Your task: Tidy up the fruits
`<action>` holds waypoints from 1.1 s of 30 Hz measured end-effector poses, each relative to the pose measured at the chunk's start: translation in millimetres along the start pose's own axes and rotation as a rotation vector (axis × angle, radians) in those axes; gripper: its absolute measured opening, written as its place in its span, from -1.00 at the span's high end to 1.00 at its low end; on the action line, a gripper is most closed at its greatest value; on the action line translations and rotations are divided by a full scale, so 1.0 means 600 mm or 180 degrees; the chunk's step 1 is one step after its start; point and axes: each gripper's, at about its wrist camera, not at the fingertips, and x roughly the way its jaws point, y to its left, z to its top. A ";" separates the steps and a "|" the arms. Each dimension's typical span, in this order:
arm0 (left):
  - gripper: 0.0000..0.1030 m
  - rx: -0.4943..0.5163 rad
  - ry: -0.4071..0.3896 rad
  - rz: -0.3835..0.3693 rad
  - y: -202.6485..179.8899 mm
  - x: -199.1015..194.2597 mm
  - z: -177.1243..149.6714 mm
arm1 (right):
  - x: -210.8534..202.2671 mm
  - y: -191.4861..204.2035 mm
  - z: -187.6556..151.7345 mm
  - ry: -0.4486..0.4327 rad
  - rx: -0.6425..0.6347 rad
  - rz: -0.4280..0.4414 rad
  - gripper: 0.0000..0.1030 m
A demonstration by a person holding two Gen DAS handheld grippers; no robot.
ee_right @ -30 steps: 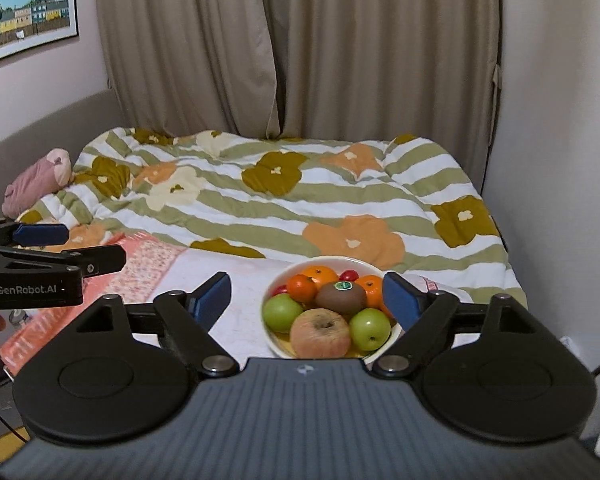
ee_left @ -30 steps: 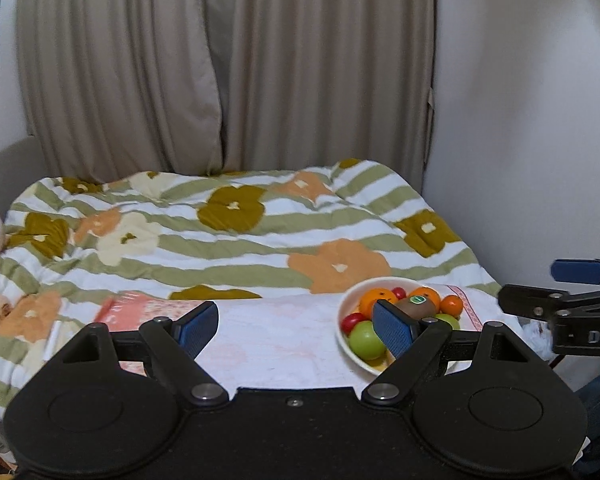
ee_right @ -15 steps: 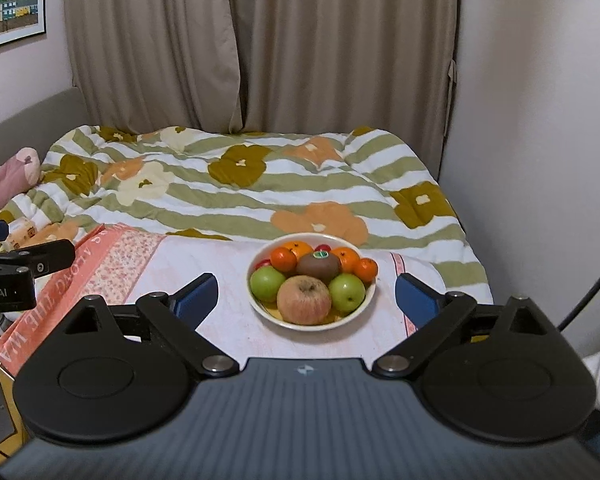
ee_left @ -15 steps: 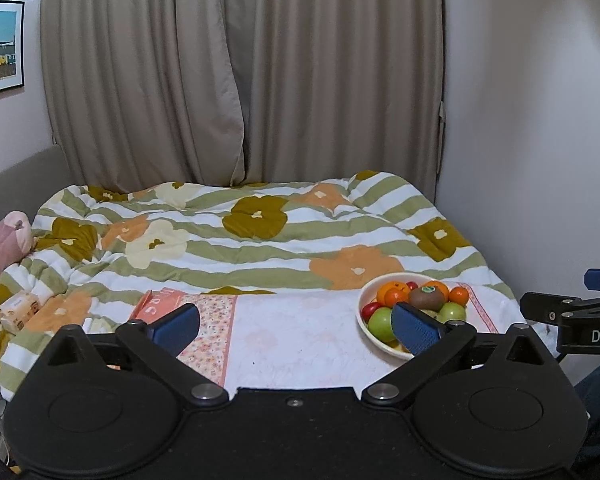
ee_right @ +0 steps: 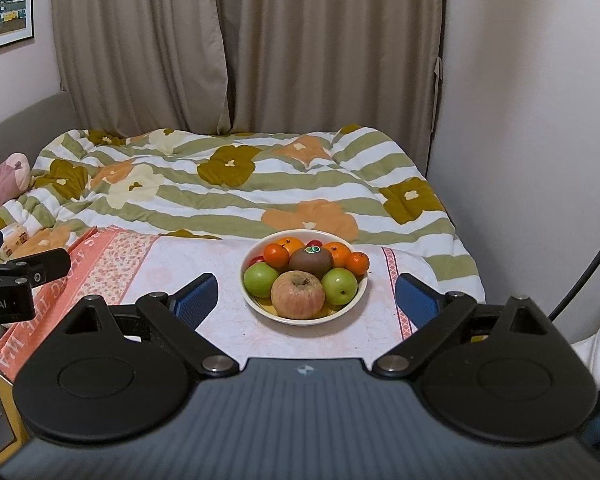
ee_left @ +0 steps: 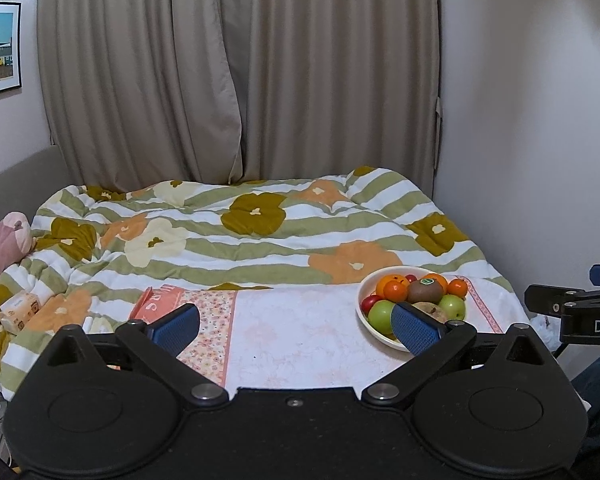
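A white bowl (ee_right: 260, 308) of fruit stands on a pink floral cloth (ee_right: 220, 256) on the bed. It holds a reddish apple (ee_right: 298, 295), two green apples (ee_right: 261, 279), a kiwi (ee_right: 311, 262) and several small oranges. My right gripper (ee_right: 304, 306) is open and empty, held back from the bowl, which shows between its fingers. My left gripper (ee_left: 296, 330) is open and empty over the cloth, left of the bowl (ee_left: 364, 314). Its right finger (ee_left: 414, 330) hides part of the bowl.
A striped flowered quilt (ee_left: 260, 236) covers the bed, with curtains (ee_left: 240, 80) behind and a wall on the right. A pink plush (ee_left: 0, 248) and a small packet (ee_left: 20, 312) lie at the bed's left edge.
Both grippers have drawn back and up from the bowl, so the bowl looks smaller and farther. Both stay open and empty.
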 end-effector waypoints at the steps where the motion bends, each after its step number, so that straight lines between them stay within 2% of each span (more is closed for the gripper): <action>1: -1.00 -0.0009 -0.0001 0.0006 0.000 -0.001 0.000 | 0.000 0.000 0.000 0.0003 0.0003 0.0001 -1.00; 33: -1.00 0.0017 -0.0004 -0.0036 0.012 -0.003 -0.005 | 0.006 0.001 0.002 0.0028 0.0036 -0.0004 -1.00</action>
